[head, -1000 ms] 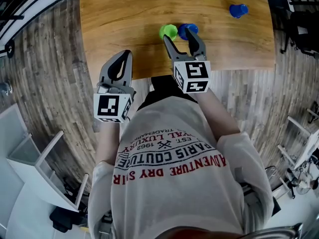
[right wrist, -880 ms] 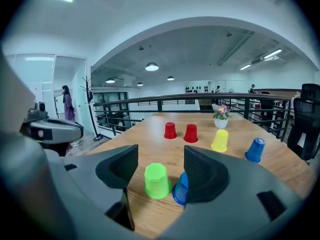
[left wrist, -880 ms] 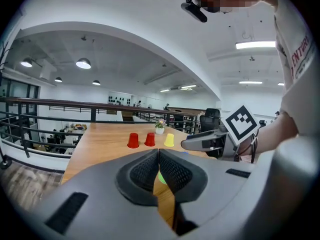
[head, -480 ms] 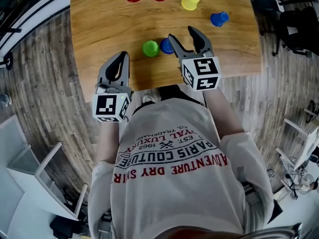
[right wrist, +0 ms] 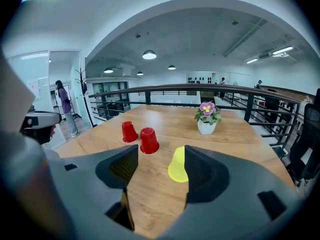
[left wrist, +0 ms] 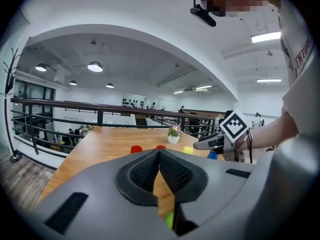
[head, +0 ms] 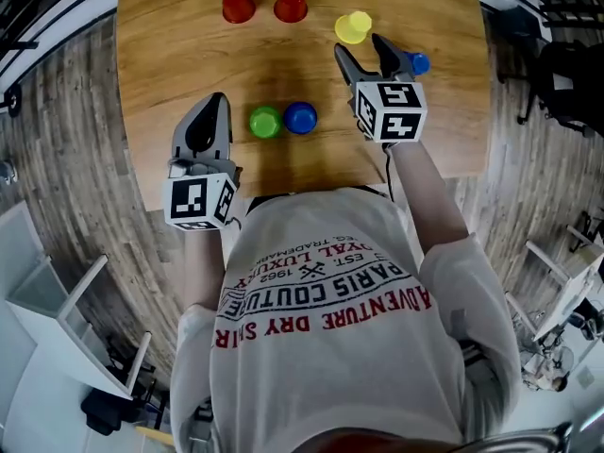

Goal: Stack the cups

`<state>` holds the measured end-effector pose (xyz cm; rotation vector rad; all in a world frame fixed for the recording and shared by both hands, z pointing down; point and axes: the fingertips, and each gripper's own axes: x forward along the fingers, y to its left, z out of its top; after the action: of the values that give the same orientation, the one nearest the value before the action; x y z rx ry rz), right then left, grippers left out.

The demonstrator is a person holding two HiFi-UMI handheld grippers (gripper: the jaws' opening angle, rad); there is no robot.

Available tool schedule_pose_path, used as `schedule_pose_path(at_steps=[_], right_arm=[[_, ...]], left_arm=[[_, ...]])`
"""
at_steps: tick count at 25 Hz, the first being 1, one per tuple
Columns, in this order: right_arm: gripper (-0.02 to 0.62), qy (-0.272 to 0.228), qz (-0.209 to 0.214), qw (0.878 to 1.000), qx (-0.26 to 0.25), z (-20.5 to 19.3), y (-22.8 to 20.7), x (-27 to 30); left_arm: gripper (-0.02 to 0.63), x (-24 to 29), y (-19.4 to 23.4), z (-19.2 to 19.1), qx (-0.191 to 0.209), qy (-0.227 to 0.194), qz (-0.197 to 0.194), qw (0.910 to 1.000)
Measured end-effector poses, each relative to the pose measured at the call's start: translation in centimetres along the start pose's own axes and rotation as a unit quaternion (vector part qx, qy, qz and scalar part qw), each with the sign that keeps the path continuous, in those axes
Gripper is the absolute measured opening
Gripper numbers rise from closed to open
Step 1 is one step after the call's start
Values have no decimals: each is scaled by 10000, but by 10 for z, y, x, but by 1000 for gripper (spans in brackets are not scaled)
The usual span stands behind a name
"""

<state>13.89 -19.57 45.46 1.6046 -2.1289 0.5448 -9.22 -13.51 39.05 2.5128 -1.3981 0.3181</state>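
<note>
Wooden surface (head: 189, 55) spreads out below you, with a railed, open hall beyond it. Your right gripper (right wrist: 161, 156) has its jaws wide apart and nothing clamped. The yellow cup (right wrist: 177, 166) stands mouth down just ahead of the tips, close to the right-hand jaw. Left of the yellow cup, two red cups (right wrist: 149, 140) stand mouth down, close beside each other. A small blue cup (head: 416, 62) sits to the yellow cup's right, just beside your right gripper. Nearer to you than the yellow cup, and to its left, a green cup (head: 265, 121) and a second blue cup (head: 300, 117) stand side by side. Your left gripper (left wrist: 159, 154) is well apart from the yellow cup, over the near edge. Its jaws are pressed together, empty. A potted flower (right wrist: 206, 124) stands farther back.
</note>
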Motion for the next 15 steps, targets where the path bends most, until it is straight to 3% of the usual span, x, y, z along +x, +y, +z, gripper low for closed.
schedule_pose_path(at_steps=[7, 15], right_arm=[[285, 297, -180, 9993, 100, -24, -44, 50], [285, 472, -106, 9988, 88, -36, -49, 76]], left_arm=[[17, 27, 7, -8, -135, 197, 291, 9993], [17, 45, 0, -13, -78, 314, 248, 9992]])
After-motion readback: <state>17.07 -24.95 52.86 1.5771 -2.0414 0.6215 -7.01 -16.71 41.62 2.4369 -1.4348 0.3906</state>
